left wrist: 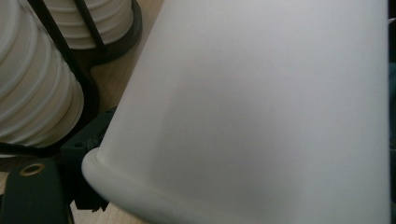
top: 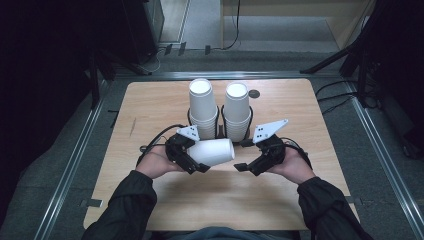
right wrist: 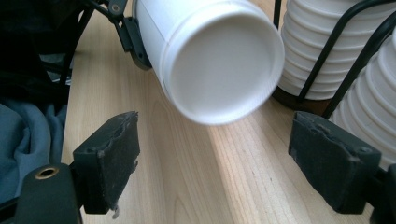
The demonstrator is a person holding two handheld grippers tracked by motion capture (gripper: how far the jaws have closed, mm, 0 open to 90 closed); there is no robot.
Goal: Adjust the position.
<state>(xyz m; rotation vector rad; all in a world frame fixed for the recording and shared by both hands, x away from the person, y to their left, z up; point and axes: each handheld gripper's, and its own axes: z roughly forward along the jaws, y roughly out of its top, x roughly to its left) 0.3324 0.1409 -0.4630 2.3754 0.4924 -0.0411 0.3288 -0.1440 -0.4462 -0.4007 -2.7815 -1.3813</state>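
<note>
A white paper cup [top: 212, 151] lies sideways above the wooden table [top: 150, 105], its base turned to the right. My left gripper [top: 196, 159] is shut on it near the rim, and the cup wall [left wrist: 261, 116] looms close in the left gripper view. To the right of the base, my right gripper [top: 243, 155] stands open with nothing between its fingers. In the right gripper view the cup's base [right wrist: 219, 60] faces the gripper [right wrist: 229, 158], beyond its two black pads [right wrist: 114, 154] and apart from them.
Two tall stacks of upside-down white cups [top: 202, 107] [top: 236, 110] stand in a black wire holder [top: 220, 131] just behind both grippers. A small dark disc [top: 254, 93] lies near the table's far edge. Cables and stand legs cross the floor beyond.
</note>
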